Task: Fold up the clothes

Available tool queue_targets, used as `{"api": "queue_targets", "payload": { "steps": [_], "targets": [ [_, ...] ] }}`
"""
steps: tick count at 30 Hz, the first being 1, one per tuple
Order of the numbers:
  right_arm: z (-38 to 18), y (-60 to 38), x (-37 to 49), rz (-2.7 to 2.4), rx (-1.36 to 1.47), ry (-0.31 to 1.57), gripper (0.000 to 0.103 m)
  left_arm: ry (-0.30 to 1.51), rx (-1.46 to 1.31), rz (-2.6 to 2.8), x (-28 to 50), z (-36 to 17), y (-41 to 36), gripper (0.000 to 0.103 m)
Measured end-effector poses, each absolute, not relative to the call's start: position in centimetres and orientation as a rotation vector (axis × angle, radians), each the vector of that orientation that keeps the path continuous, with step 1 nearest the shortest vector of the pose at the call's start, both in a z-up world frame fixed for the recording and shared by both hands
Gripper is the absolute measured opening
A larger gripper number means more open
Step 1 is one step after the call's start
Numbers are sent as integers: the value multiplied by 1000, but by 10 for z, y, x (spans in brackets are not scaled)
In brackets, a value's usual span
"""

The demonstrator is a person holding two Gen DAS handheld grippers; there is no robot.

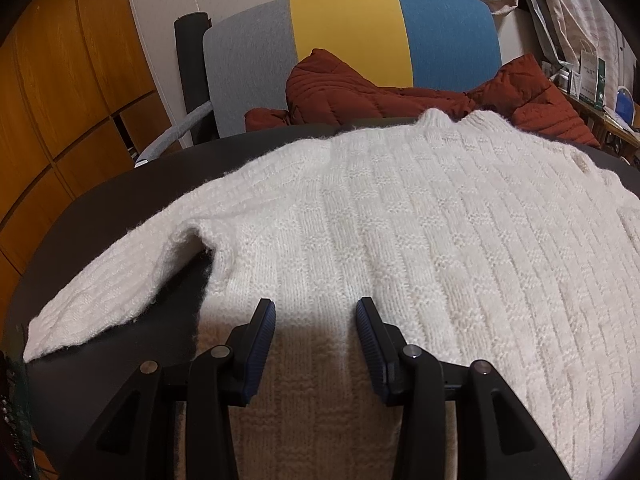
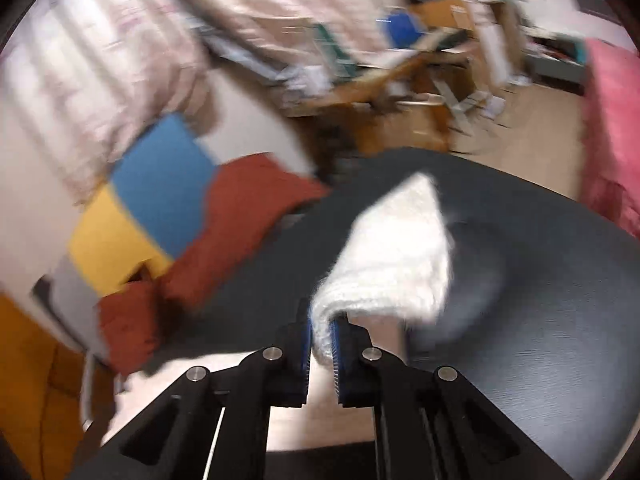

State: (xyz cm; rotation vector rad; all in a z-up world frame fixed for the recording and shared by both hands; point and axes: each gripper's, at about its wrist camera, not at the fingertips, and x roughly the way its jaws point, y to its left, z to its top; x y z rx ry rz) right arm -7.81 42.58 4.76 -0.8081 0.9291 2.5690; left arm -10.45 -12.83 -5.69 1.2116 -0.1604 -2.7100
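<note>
Dark and round, the table (image 1: 120,184) carries our white knit sweater (image 1: 400,220), spread flat with its neck toward the far edge and one sleeve trailing off to the left of our left claw (image 1: 315,308). That claw hangs just above the sweater's near hem with its fingers apart and nothing between them; whether the tips touch the wool we cannot tell. Our right claw (image 2: 322,320) is clamped on a bunched fold of the same white knit (image 2: 400,256), which rises ahead of the fingertips and hangs clear of the tabletop (image 2: 540,300); this view is badly smeared. Beyond both claws, past the table's far edge, a rust-red quilted jacket (image 1: 360,92) lies on a chair (image 1: 248,60) whose back is grey, yellow and blue. To the left of our left claw stand orange wooden cabinet doors (image 1: 60,100). Ahead and right of our right claw we see a blurred clutter of wooden furniture (image 2: 420,92) and something pink (image 2: 612,128).
</note>
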Motion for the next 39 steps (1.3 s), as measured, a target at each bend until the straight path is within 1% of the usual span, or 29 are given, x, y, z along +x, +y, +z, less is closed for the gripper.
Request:
{"api": "queue_targets", "payload": {
  "steps": [3,6,9,11,12,16,20,22,23,24,25,26,27,29,31,34,37,39],
  "targets": [
    [75,369,-110,2720,-815,905,9,-131,1217,-2719,-104,-57,-131,43],
    [85,304,-136,2846,-857,821,9,-101,1223,-2727,-104,-56,-134,43],
    [83,233,-165,2968,-946,738,9,-84,1226,-2732,-105,-56,-135,43],
    [71,188,-181,3027,-1031,701,9,-81,1227,-2732,-105,-56,-135,43],
    [61,168,-187,3046,-1070,671,6,-78,1227,-2733,-105,-56,-135,43],
    [22,101,-205,3092,-1224,548,5,-59,1230,-2738,-105,-56,-137,44],
    [-24,77,-207,3055,-1453,455,6,-39,1234,-2743,-105,-56,-139,44],
    [-31,83,-191,3057,-1470,441,6,-22,1241,-2747,-106,-56,-141,44],
    [-30,86,-181,3070,-1455,398,7,-12,1247,-2749,-106,-55,-142,44],
    [-28,87,-170,3081,-1433,316,8,-1,1252,-2751,-106,-55,-143,44],
    [-26,88,-158,3093,-1406,181,8,12,1262,-2754,-107,-54,-144,43],
    [-24,90,-146,3098,-1377,49,8,60,1281,-2763,-108,-51,-146,40],
    [-24,91,-140,3098,-1357,-30,8,112,1300,-2774,-109,-47,-148,40],
    [-29,100,-130,3070,-1326,-164,8,290,1343,-2825,-120,-35,-144,40],
    [-38,112,-131,3018,-1354,-141,8,467,1385,-2865,-131,-23,-141,41],
    [-55,133,-138,2979,-1399,49,8,537,1508,-2928,-159,-13,-112,42],
    [-59,148,-139,2995,-1385,202,8,453,1563,-3011,-187,-9,-76,42],
    [-62,156,-139,3004,-1382,279,8,445,1632,-3044,-211,-15,-56,42]
  ]
}}
